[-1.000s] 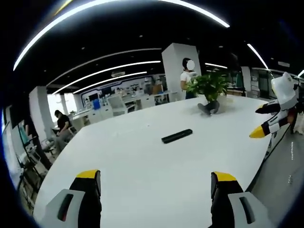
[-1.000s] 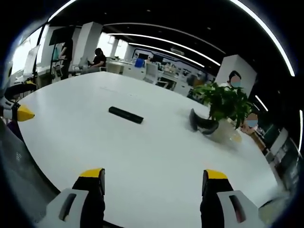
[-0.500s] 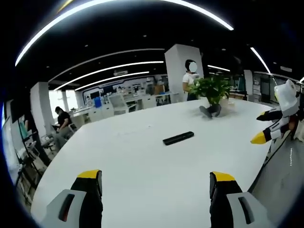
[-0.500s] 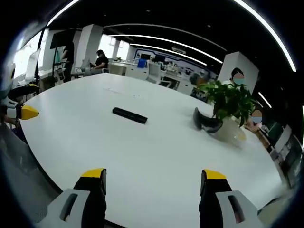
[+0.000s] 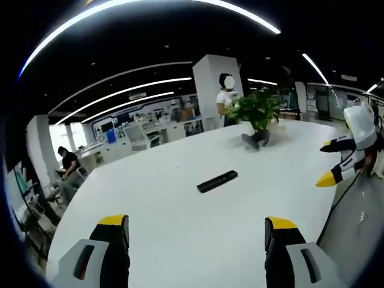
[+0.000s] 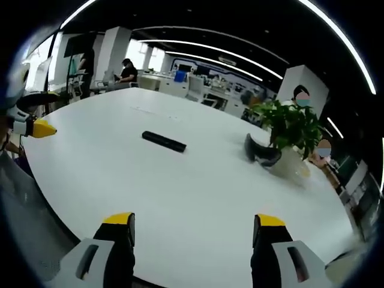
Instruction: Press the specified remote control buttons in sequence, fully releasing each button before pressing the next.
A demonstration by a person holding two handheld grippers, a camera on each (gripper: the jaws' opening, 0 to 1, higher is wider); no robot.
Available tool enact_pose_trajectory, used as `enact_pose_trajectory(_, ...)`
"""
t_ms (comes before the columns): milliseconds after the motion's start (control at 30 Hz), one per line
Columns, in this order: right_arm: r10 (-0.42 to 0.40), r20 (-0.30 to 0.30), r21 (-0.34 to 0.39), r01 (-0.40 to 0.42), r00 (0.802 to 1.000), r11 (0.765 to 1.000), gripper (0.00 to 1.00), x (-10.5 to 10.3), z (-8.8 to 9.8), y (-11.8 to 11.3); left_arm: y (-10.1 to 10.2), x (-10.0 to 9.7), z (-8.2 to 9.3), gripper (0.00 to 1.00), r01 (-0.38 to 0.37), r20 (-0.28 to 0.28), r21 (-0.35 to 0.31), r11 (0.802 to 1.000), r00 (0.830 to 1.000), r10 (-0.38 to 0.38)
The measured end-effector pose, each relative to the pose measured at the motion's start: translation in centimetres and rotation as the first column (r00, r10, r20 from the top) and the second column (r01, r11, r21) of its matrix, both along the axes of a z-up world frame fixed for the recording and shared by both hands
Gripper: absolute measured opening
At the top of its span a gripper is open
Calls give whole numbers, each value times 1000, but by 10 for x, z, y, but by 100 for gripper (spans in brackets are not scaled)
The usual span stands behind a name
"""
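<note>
Remote (image 5: 217, 180) lies flat near the middle of the white table (image 5: 180, 222), nothing touching it (black, long and slim). Potted plant (image 6: 292, 129) stands well beyond it, a dark curved object (image 6: 260, 153) at its base. Left gripper (image 5: 197, 227) and right gripper (image 6: 191, 223) hang over the near edge, jaws wide apart, holding nothing.

Open office (image 5: 144, 117), ceiling light strips (image 6: 198, 51)
</note>
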State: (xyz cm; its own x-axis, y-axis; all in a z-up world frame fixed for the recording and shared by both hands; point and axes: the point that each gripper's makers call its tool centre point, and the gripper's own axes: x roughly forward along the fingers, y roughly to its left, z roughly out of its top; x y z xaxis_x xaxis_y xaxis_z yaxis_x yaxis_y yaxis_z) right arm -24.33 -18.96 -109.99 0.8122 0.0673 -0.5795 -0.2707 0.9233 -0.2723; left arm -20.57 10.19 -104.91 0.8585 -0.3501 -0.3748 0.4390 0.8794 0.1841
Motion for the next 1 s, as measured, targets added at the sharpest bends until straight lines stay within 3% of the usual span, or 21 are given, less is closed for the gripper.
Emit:
enact_pose_trajectory(267, -6, 29, 29, 5, 1000, 1000, 79, 1, 6, 0, -24, 18, 5, 97, 120, -29, 29, 992, 992, -120)
enact_pose_trajectory(367, -3, 8, 25, 3, 1000, 1000, 78, 1, 2, 1, -37, 18, 3, 98, 198, -49, 80, 977, 980, -194)
enact_pose_trajectory(467, 12, 0, 16, -12, 1000, 1000, 77, 0, 0, 3, -44, 29, 15, 97, 227, -30, 89, 970, 974, -225)
enact_pose_trajectory(733, 23, -5, 14, -23, 1000, 1000, 76, 0, -1, 3, -51, 57, 18, 96, 269, -22, 154, 951, 963, -268)
enact_pose_trajectory(1000, 7, -8, 13, -7, 1000, 1000, 76, 0, -2, 1, -57, 92, 13, 89, 328, -66, 209, 921, 945, -321)
